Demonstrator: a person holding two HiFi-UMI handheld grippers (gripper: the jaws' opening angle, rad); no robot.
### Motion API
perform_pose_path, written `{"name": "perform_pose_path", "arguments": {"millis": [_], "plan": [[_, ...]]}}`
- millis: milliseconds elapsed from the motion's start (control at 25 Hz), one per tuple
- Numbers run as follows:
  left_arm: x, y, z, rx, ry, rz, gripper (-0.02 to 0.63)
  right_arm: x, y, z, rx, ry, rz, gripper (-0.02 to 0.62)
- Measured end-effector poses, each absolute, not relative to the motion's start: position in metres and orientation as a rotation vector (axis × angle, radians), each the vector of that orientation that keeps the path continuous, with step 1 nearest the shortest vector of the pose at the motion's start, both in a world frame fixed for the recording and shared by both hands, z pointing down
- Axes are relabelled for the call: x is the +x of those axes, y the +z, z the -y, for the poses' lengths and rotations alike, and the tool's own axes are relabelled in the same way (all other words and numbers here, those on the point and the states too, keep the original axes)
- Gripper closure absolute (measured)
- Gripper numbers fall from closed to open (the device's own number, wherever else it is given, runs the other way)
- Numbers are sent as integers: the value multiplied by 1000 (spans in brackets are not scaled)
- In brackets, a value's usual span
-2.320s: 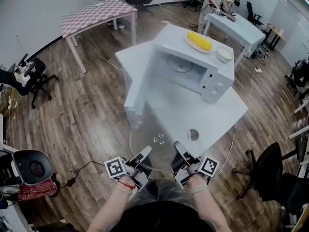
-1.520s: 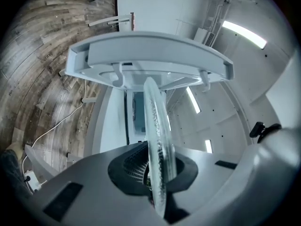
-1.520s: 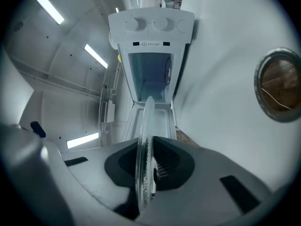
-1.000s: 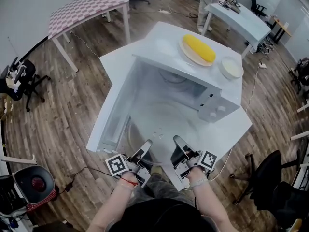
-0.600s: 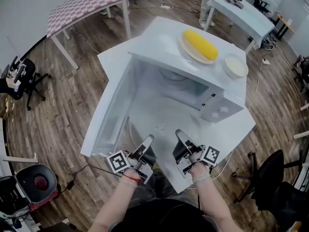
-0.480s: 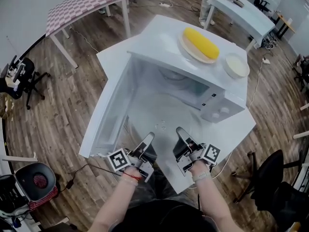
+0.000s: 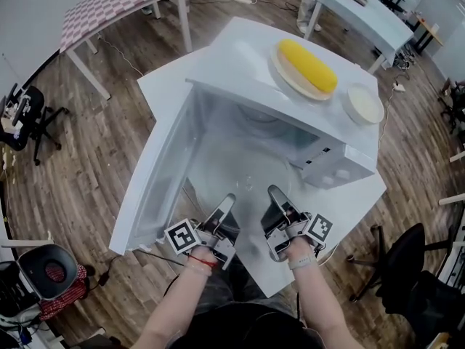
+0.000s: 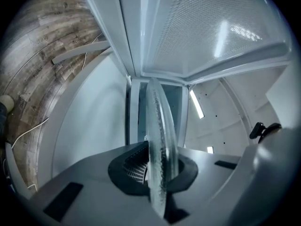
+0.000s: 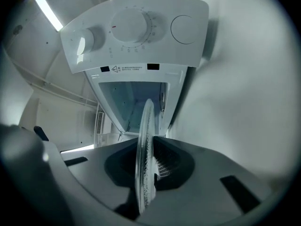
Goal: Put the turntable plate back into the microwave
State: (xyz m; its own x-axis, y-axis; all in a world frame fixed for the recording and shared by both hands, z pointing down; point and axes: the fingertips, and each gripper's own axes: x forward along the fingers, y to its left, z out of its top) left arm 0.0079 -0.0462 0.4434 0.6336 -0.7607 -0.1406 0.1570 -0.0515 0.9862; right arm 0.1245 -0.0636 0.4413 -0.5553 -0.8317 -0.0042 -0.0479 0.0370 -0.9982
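Turntable plate (image 8: 159,140), faint in the head view, shows edge-on in both gripper views, pinched by left tool (image 7: 224,206) and right tool (image 7: 276,198), facing the open microwave (image 7: 232,57).

A yellow corn cob (image 7: 309,65) lies on a plate (image 7: 284,76), a white bowl (image 7: 363,104) just beside; a checker-topped table (image 7: 116,6) stands on the wooden floor (image 7: 80,173); a black chair (image 7: 412,267) at right.

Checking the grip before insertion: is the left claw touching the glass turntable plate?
Touching. The left gripper view shows the turntable plate edge-on, its rim pinched with no gap between the two jaws of the left claw.
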Motion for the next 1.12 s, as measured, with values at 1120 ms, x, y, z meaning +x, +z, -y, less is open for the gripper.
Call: {"name": "perform_pose_path", "arguments": {"millis": [1120], "plan": [[19, 460, 132, 1442, -876, 557, 575, 140, 459, 91, -955, -1443, -1620, 545]]}}
